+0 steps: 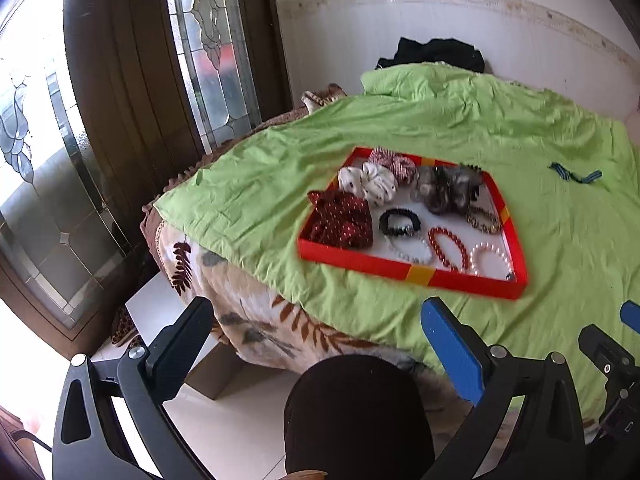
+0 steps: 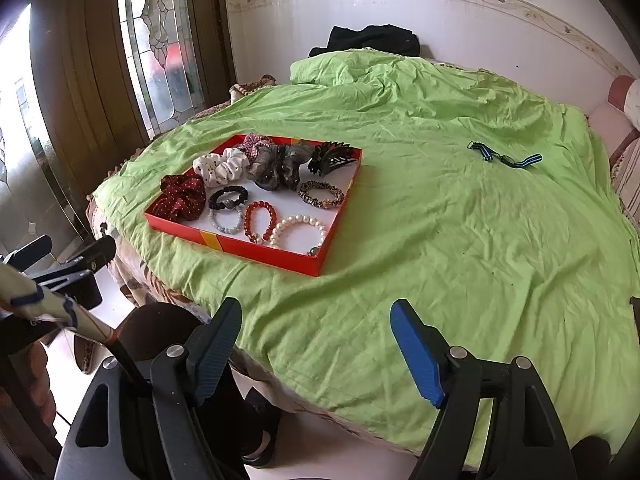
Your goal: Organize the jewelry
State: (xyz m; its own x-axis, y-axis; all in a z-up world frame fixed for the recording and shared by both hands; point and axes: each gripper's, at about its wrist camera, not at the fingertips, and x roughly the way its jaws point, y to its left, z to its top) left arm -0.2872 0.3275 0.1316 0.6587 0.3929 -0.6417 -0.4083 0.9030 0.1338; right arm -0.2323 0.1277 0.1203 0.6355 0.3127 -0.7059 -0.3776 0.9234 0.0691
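A red tray (image 1: 404,270) (image 2: 256,254) lies on the green bedspread and holds several scrunchies, bead bracelets and a black hair claw (image 2: 332,156). A white pearl bracelet (image 2: 298,232) sits at its near right corner, a red bead bracelet (image 2: 260,220) beside it. A blue striped band (image 2: 504,158) (image 1: 576,175) lies alone on the spread to the right. My left gripper (image 1: 316,316) is open and empty, short of the bed's edge. My right gripper (image 2: 316,316) is open and empty over the near edge of the spread.
The green bedspread (image 2: 460,240) covers a floral blanket (image 1: 248,300). Dark glazed doors (image 1: 132,120) stand at the left. A black garment (image 2: 372,40) lies at the far wall. White floor (image 1: 224,420) and a slipper (image 1: 124,328) are below.
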